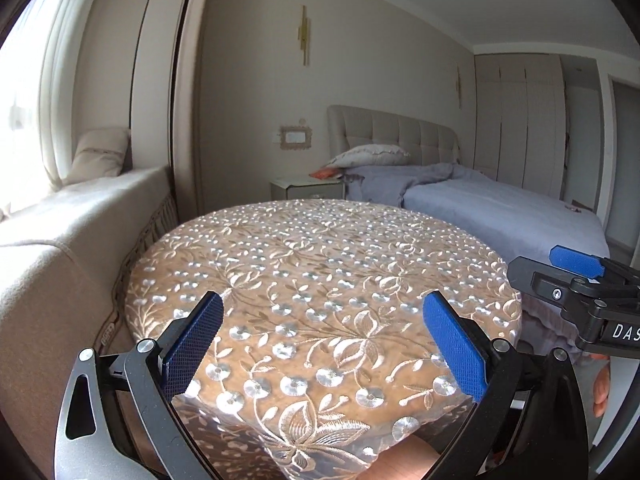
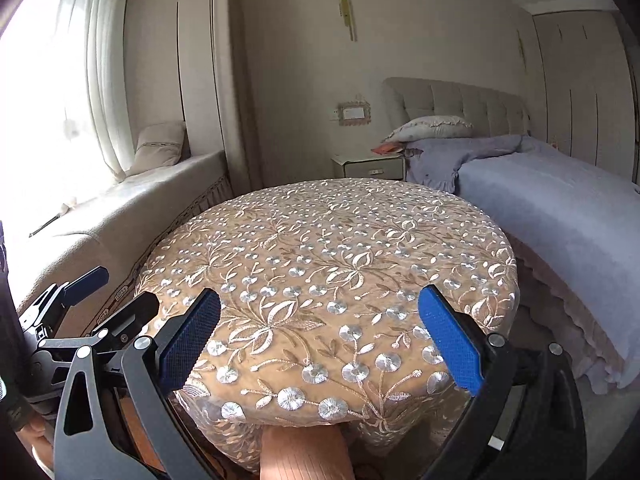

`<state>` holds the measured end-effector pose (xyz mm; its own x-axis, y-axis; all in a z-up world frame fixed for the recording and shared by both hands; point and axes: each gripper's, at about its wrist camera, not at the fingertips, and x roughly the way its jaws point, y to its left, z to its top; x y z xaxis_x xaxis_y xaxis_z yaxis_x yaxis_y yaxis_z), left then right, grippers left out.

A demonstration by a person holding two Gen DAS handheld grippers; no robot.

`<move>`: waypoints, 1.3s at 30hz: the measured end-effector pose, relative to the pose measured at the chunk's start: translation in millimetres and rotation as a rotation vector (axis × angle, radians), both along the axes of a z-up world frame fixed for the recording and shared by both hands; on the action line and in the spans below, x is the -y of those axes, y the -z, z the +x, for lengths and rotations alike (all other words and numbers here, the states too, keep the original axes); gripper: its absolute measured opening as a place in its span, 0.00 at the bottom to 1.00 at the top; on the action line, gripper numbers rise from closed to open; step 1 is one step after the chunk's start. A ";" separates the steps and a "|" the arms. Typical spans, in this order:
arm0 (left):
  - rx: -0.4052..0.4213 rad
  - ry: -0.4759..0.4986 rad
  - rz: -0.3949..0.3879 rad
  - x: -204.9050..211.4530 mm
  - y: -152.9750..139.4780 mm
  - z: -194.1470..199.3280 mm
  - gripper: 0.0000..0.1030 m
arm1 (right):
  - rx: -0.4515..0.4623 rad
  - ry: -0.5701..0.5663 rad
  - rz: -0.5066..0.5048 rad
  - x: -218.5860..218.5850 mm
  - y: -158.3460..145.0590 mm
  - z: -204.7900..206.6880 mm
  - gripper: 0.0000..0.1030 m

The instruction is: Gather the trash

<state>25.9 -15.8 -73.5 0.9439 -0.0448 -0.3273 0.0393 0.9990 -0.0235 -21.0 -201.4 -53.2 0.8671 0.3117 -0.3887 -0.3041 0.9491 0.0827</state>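
A round table with an embroidered tan floral cloth (image 1: 320, 280) fills the middle of both views (image 2: 328, 264). No trash shows on it. My left gripper (image 1: 324, 344) is open and empty, held over the table's near edge. My right gripper (image 2: 320, 340) is open and empty, also over the near edge. The right gripper shows at the right edge of the left wrist view (image 1: 576, 280). The left gripper shows at the lower left of the right wrist view (image 2: 104, 300).
A bed with a lavender blanket (image 2: 560, 216) stands right of the table. A white nightstand (image 2: 372, 166) with an orange item (image 2: 386, 147) stands behind it. A cushioned window seat (image 1: 60, 232) runs along the left. A wardrobe (image 1: 520, 120) is at the far right.
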 end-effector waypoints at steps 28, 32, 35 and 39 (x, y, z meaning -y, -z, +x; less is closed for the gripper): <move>0.039 0.002 -0.025 -1.4 -3.9 -7.4 0.95 | 0.030 -0.023 -0.059 -14.1 6.1 -16.2 0.96; 0.044 -0.003 -0.022 -2.3 -3.7 -7.6 0.95 | 0.028 -0.024 -0.065 -14.9 7.4 -16.2 0.96; 0.047 -0.007 -0.021 -2.8 -3.8 -7.6 0.95 | 0.026 -0.023 -0.066 -15.8 8.3 -15.8 0.96; 0.031 0.012 -0.029 -3.2 -2.7 -5.1 0.95 | 0.030 -0.018 -0.054 -13.0 9.2 -16.0 0.96</move>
<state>20.8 -12.5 -70.8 0.9528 -0.0652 -0.2965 0.0523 0.9973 -0.0514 -37.0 -188.4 -62.4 0.8729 0.3065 -0.3796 -0.3228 0.9462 0.0218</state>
